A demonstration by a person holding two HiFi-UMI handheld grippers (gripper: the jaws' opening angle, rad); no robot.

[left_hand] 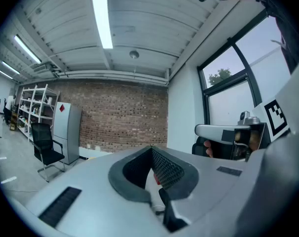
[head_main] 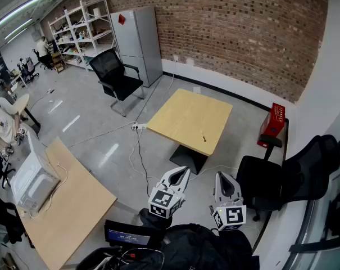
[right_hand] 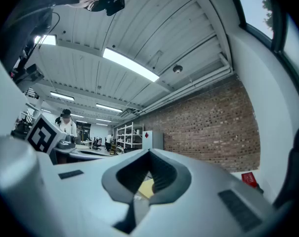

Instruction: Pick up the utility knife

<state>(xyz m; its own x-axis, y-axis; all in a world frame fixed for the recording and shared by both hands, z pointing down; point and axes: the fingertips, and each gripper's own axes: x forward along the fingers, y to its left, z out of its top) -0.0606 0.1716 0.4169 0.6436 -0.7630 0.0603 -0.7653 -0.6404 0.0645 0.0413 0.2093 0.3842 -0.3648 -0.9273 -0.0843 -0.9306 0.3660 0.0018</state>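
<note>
A small dark object, probably the utility knife (head_main: 203, 138), lies near the front edge of the square light-wood table (head_main: 184, 111) in the middle of the head view. My left gripper (head_main: 184, 171) and right gripper (head_main: 221, 176) are held low in front of me, well short of the table, both pointing toward it. Each is shut with nothing between its jaws. In the left gripper view the left gripper (left_hand: 150, 148) points up at the brick wall and ceiling. In the right gripper view the right gripper (right_hand: 149, 152) frames a sliver of the table. The knife shows in neither gripper view.
A black chair (head_main: 282, 179) stands close on the right, another chair (head_main: 116, 75) beyond the table by a grey fridge (head_main: 137, 41). A red box (head_main: 275, 120) sits on a ledge by the right wall. A long desk (head_main: 74, 207) with a white appliance (head_main: 32, 181) is at the left. Cables (head_main: 137, 151) trail on the floor.
</note>
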